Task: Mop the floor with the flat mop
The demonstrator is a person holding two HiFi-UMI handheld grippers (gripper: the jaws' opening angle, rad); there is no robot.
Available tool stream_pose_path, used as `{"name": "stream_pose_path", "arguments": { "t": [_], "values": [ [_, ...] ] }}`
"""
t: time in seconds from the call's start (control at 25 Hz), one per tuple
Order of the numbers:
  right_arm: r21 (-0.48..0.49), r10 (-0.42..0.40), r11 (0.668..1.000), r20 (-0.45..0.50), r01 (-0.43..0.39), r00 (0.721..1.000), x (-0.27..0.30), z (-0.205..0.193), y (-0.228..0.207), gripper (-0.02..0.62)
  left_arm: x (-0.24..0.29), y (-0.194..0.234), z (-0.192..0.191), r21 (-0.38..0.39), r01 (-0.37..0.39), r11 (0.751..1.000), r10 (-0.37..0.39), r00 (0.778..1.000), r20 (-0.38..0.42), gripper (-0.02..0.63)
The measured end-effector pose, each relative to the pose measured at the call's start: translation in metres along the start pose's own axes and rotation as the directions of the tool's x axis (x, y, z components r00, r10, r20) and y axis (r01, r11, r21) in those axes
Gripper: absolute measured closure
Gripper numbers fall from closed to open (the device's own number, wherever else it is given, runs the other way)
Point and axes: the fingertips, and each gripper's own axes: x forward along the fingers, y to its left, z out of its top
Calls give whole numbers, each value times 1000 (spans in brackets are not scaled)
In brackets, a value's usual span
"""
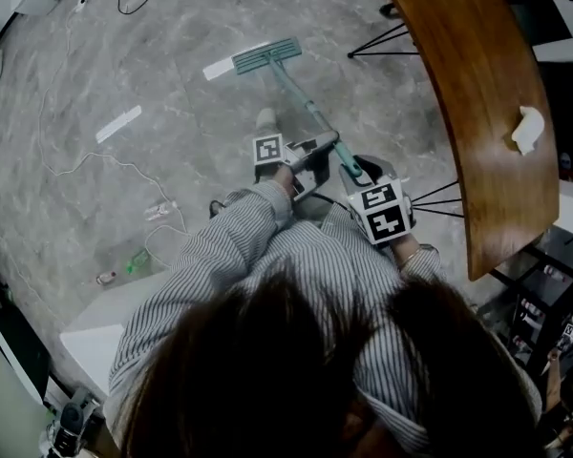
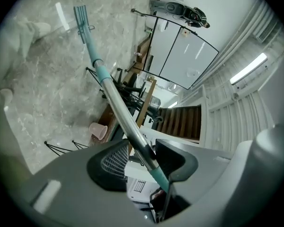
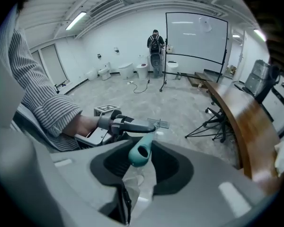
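The flat mop's teal head (image 1: 267, 55) lies on the grey marble floor, and its handle (image 1: 310, 113) slants back toward me. My left gripper (image 1: 317, 148) is shut on the handle partway up; in the left gripper view the metal shaft (image 2: 132, 131) runs between the pads (image 2: 114, 161) toward the distant head (image 2: 81, 15). My right gripper (image 1: 358, 172) sits at the top of the handle. In the right gripper view the teal handle end (image 3: 141, 154) lies between wide jaws that do not seem to press on it. The left gripper (image 3: 128, 125) shows ahead.
A curved wooden table (image 1: 477, 93) runs along the right with a crumpled tissue (image 1: 528, 129) on it. Black stand legs (image 1: 382, 41) splay by it. White strips (image 1: 119, 123) and a cable (image 1: 95, 160) lie on the floor at left. A person (image 3: 155, 44) stands far off.
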Motion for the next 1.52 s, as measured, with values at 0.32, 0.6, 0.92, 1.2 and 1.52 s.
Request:
{"name": "stream_pose_path", "arguments": {
  "t": [0.32,0.6,0.92,1.2,1.52],
  "values": [
    [54,27,998,-3,-27,1000,110,121,-21,472,5,-39,167,-8,-83,997,83,995,58,426],
    [165,-36,986,53,27,998,217,289,-65,480,26,-114,353,78,-199,977,200,980,2,417],
    [111,-64,992,80,55,995,312,469,-118,482,52,-201,540,42,-94,995,87,984,158,416],
    [212,-77,976,97,55,992,342,519,-151,483,77,-226,601,71,-111,991,97,979,179,414],
    [222,-96,972,91,74,991,344,517,-156,485,81,-224,604,57,-87,995,75,981,180,411]
  ]
}}
